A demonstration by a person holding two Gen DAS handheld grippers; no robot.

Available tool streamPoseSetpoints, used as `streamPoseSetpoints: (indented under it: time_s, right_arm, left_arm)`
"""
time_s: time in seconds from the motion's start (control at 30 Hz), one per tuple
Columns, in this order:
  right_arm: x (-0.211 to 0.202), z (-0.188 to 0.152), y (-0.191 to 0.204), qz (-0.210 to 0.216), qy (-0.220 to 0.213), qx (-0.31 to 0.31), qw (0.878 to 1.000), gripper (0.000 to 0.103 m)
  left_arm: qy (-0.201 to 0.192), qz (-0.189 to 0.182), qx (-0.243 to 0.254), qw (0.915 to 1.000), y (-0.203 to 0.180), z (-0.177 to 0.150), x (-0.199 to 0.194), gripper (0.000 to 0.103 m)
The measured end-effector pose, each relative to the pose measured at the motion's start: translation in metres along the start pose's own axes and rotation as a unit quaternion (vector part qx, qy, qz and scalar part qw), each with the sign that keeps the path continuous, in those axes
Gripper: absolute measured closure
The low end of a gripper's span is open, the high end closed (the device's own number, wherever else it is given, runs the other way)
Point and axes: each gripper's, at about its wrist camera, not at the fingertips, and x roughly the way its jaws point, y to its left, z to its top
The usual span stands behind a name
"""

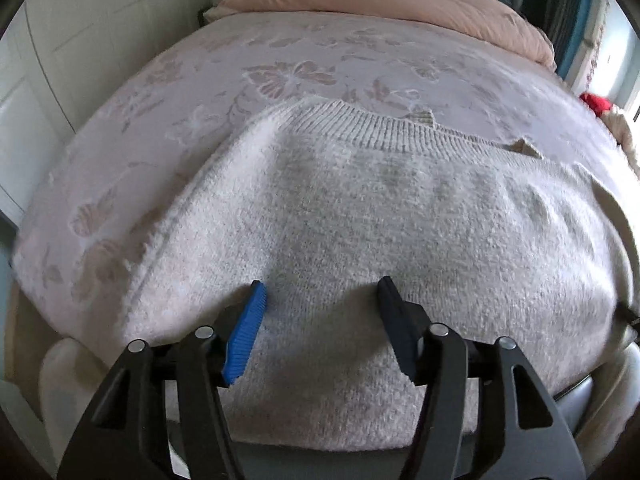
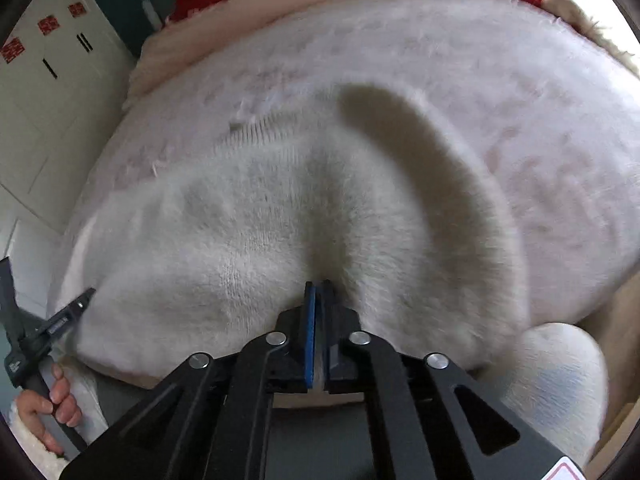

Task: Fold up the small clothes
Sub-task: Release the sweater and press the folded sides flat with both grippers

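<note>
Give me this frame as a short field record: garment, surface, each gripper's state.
garment: fuzzy white sweater, spread on the bed, ribbed collar at the far side
surface: pale floral blanket, pink quilt bunched beyond it
left gripper: fingers apart, over the near part of the sweater, nothing between them
right gripper: fingers closed on a pinch of sweater fabric, a ridge running up from the grip
fold status: none visible yet

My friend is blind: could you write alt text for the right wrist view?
The right gripper is shut on a raised fold of a fluffy white sweater lying on a pink bedspread. At far left, a hand holds the left gripper.
</note>
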Motion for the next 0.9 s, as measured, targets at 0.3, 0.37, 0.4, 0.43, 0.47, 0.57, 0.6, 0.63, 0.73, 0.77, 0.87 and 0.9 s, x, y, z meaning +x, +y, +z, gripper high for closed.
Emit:
streamPoseSetpoints:
  time_s: [0.3, 0.37, 0.4, 0.43, 0.47, 0.57, 0.6, 0.63, 0.73, 0.77, 0.87, 0.9]
  right_arm:
    - [-0.008, 0.013, -0.006, 0.011, 0.019, 0.043, 0.999, 0.090]
    - [-0.015, 0.023, 0.020, 0.050, 0.013, 0.020, 0.998, 0.090]
    - [-0.013, 0.025, 0.035, 0.065, 0.016, 0.007, 0.998, 0.090]
    - [-0.007, 0.024, 0.055, 0.080, 0.026, -0.011, 0.996, 0.090]
    - [0.004, 0.025, 0.071, 0.094, 0.041, -0.027, 0.994, 0.090]
    - [0.059, 0.008, 0.111, 0.096, 0.112, -0.081, 0.986, 0.090]
    - [0.067, 0.001, 0.121, 0.079, 0.112, -0.101, 0.985, 0.090]
    - [0.063, -0.002, 0.133, 0.052, 0.088, -0.132, 0.986, 0.090]
    - [0.034, 0.008, 0.156, 0.064, 0.071, -0.143, 0.985, 0.090]
    - [0.025, 0.013, 0.162, 0.084, 0.065, -0.140, 0.984, 0.091]
    - [0.007, 0.020, 0.185, 0.089, 0.041, -0.164, 0.982, 0.091]
    - [0.012, 0.023, 0.192, 0.092, 0.046, -0.166, 0.981, 0.091]
  left_arm:
    - [-0.009, -0.009, -0.077, 0.9970, 0.043, -0.013, -0.032, 0.047]
    - [-0.015, -0.012, -0.100, 0.9948, 0.059, -0.019, -0.040, 0.045]
    - [-0.011, -0.007, -0.107, 0.9942, 0.065, -0.022, -0.040, 0.045]
    - [-0.003, 0.002, -0.111, 0.9938, 0.070, -0.025, -0.036, 0.045]
    - [0.004, 0.012, -0.115, 0.9933, 0.073, -0.028, -0.032, 0.045]
    - [0.025, 0.007, -0.133, 0.9907, 0.082, -0.037, -0.020, 0.042]
    - [0.024, 0.007, -0.137, 0.9903, 0.084, -0.039, -0.019, 0.041]
    - [0.020, 0.008, -0.134, 0.9907, 0.084, -0.041, -0.018, 0.040]
    - [0.015, 0.004, -0.130, 0.9913, 0.085, -0.042, -0.021, 0.040]
    - [0.012, -0.004, -0.134, 0.9909, 0.087, -0.042, -0.023, 0.041]
    - [-0.008, -0.039, -0.165, 0.9855, 0.094, -0.046, -0.036, 0.040]
    - [-0.014, -0.049, -0.176, 0.9830, 0.095, -0.047, -0.040, 0.039]
